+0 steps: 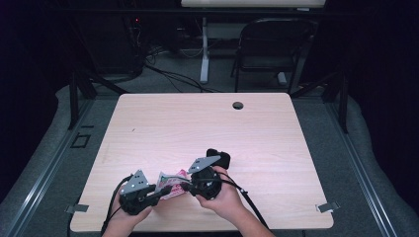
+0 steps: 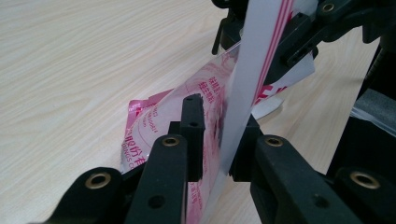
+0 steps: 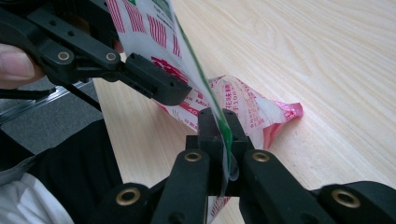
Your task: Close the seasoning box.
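A pink and white printed plastic bag (image 1: 173,180) hangs between my two grippers just above the light wooden table (image 1: 197,123), near its front edge. My right gripper (image 3: 219,116) is shut on the bag's upper edge (image 3: 252,107), where a green strip runs between the pads. My left gripper (image 2: 219,116) has the bag's white striped edge (image 2: 247,70) standing between its jaws. That edge lies against one jaw, with a gap to the other pad. In the high view the left gripper (image 1: 165,190) and right gripper (image 1: 185,185) point at each other, close together.
A round cable hole (image 1: 238,105) sits near the table's far edge. A black folding chair (image 1: 269,49) and a white table leg (image 1: 204,59) stand on the floor behind. The person's hands hold the grippers close to the front edge.
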`<move>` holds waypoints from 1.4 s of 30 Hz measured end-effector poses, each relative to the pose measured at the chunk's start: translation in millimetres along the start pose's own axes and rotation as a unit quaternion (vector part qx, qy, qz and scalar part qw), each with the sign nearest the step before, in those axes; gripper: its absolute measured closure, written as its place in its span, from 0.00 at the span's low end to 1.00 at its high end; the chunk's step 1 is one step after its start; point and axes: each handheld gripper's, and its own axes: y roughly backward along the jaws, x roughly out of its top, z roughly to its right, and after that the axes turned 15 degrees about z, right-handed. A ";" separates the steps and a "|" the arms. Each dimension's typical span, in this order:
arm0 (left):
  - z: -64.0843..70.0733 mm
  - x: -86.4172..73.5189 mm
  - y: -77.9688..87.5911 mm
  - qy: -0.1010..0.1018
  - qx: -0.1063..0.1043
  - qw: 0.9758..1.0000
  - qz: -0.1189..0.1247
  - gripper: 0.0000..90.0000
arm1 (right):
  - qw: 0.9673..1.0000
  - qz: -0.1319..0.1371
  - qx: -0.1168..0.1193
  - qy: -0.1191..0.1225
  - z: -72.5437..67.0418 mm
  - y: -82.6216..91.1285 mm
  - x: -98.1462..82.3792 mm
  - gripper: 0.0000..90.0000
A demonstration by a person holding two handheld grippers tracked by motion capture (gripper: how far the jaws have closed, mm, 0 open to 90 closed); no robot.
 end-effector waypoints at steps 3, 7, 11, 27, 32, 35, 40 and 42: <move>-1.3 -1.3 0.7 -0.002 0.002 1.000 0.001 0.84 | 1.000 0.001 -0.001 0.005 0.0 0.1 0.6 1.00; -3.7 -3.4 1.9 -0.005 0.007 1.000 0.000 0.80 | 1.000 0.007 0.000 0.005 0.3 -0.4 0.9 1.00; -6.4 -7.1 2.4 -0.010 0.016 1.000 -0.001 0.66 | 1.000 0.016 0.002 0.003 1.0 -0.8 1.3 1.00; -20.5 -25.8 1.7 -0.017 0.019 1.000 -0.008 0.43 | 0.999 0.027 0.018 0.012 4.8 2.0 6.3 1.00; -20.9 -27.7 1.6 -0.023 0.013 1.000 -0.003 0.40 | 0.999 0.036 0.024 0.008 4.5 6.2 8.8 1.00; -20.8 -30.2 -0.8 -0.019 0.004 1.000 -0.007 0.40 | 0.999 0.041 0.025 0.007 4.8 8.9 10.2 1.00; -21.3 -35.3 -6.7 -0.020 -0.008 1.000 -0.019 0.38 | 0.999 0.045 0.029 0.003 6.3 11.7 12.2 1.00; -20.4 -37.4 -9.3 -0.020 -0.011 0.999 -0.025 0.38 | 0.998 0.047 0.031 0.004 6.2 12.6 13.0 1.00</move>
